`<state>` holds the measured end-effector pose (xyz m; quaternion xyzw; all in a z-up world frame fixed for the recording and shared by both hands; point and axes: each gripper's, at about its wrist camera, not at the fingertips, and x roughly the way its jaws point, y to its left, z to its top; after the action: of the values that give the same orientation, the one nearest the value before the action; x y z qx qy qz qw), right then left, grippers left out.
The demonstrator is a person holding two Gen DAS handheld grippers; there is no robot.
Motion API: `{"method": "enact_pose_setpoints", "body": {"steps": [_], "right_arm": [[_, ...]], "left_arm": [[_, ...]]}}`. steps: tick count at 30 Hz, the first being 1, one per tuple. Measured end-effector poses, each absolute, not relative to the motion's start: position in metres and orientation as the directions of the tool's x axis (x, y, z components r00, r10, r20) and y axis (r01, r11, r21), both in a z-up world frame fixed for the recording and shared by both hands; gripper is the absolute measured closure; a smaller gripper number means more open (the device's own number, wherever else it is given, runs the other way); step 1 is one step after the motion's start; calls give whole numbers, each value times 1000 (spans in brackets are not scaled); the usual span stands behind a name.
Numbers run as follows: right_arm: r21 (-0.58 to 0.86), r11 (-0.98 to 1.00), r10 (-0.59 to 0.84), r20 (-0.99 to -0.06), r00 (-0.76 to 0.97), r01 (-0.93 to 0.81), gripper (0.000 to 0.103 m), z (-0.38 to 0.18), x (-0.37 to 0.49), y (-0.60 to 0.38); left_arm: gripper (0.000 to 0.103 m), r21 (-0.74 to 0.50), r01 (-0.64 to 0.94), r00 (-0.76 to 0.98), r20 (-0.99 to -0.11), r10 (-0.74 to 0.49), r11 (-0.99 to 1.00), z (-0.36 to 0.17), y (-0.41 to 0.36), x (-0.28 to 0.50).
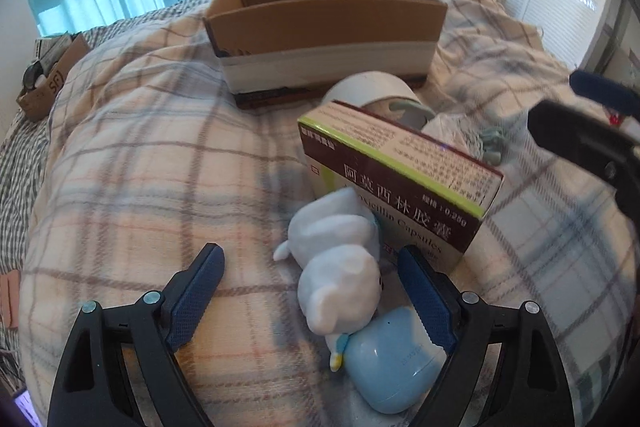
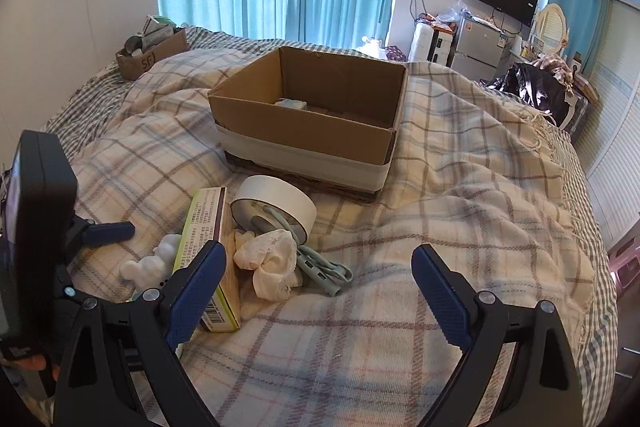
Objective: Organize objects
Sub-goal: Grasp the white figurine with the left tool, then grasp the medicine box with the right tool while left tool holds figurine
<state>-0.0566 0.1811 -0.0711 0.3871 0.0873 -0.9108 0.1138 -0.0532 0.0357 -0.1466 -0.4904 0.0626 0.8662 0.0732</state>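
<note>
The medicine box [image 1: 400,183] reads "Capsules" under Chinese characters. The small carton [image 2: 152,55] at the bed's far corner says "SF". Both the left hand-held gripper [image 1: 310,277] and the right hand-held gripper [image 2: 320,275] stand wide, holding nothing.

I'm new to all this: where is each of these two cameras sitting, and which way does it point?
Left wrist view: sits on the left gripper, low over the plaid blanket, facing the plush toy, medicine box and cardboard box; its own open fingers show, with the other gripper at right.
Right wrist view: sits on the right gripper, higher, facing the cardboard box; its own open fingers show, with the left gripper at left.
Shared: cardboard box, medicine box, plush toy, white round container, blanket.
</note>
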Motion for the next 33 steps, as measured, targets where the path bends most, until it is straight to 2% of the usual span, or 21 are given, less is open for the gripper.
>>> {"method": "enact_pose_setpoints", "body": {"steps": [1,2,6,12,17,22,33], "right_arm": [[-72,-959,-139,-725,-674,274,9,-71,-57,181],[-73,-959,-137,-725,-675,274,9,-72,-56,181],[-74,-960,-133,-724,-676,269,9,-72,-55,181],[-81,-958,-133,-726,-675,276,9,-71,-53,176],[-81,-940,-167,-735,-657,331,9,-73,-51,157],[-98,-916,-180,-766,-618,388,10,-84,-53,132],[-49,-881,-213,-847,-487,470,67,-113,-60,109]], "left_arm": [[30,37,-198,-505,-860,69,-979,-148,37,-53],[45,30,-214,-496,-865,83,-976,-149,39,-52],[45,3,-224,-497,-861,112,-975,-147,38,-50],[45,-103,-117,-574,-805,152,-988,-114,5,-46],[45,-80,-55,-627,-773,97,-995,-93,-17,-45],[45,-82,-25,-617,-783,80,-996,-99,-27,-45],[45,-107,-22,-590,-801,99,-994,-110,-31,-44]]}}
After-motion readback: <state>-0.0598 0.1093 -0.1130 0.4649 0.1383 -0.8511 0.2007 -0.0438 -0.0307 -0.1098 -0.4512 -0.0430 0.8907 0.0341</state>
